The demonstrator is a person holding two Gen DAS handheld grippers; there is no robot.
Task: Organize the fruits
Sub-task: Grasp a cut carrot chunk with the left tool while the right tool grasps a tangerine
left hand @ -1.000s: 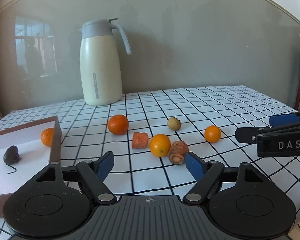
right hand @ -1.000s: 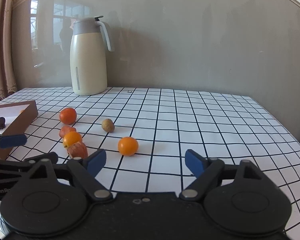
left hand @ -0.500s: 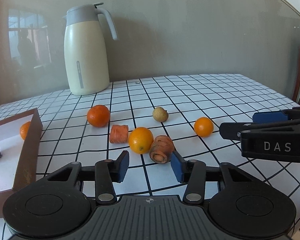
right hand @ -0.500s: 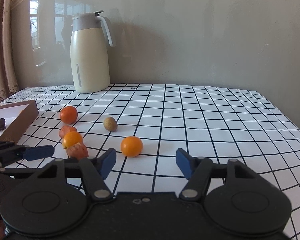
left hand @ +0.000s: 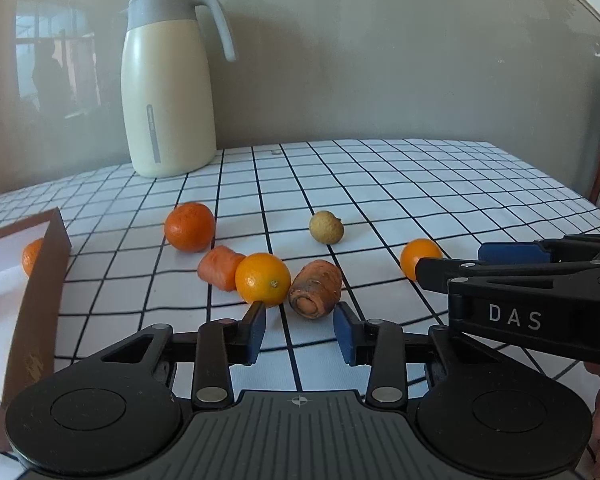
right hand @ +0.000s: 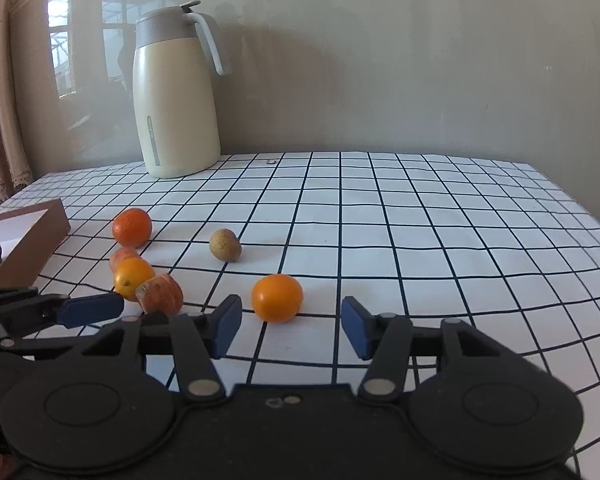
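Both feeds sharp, no motion blur I can spot. Soft daylight, moderately bright; window reflection ghosts on the glossy wall (right hand: pixel 380 60) at left. Jug (left hand: pixel 168 92) casts a diffuse shadow rightward onto the wall. Fruit shadows faint on the surface (right hand: pixel 420 240). Heavy fisheye: grid lines bow, corners vignette black.

The right gripper (right hand: pixel 291 326) is seen low at six o'clock, its blue pads apart and just lately drawn closer; nothing is pressed between them; a small orange (right hand: pixel 277 298) is framed just beyond, resting on the checked surface (right hand: pixel 420 240); a brown round fruit (right hand: pixel 225 244) lies toward eleven o'clock; the left gripper (right hand: pixel 88 310) enters at nine o'clock beside a carrot piece (right hand: pixel 160 294).
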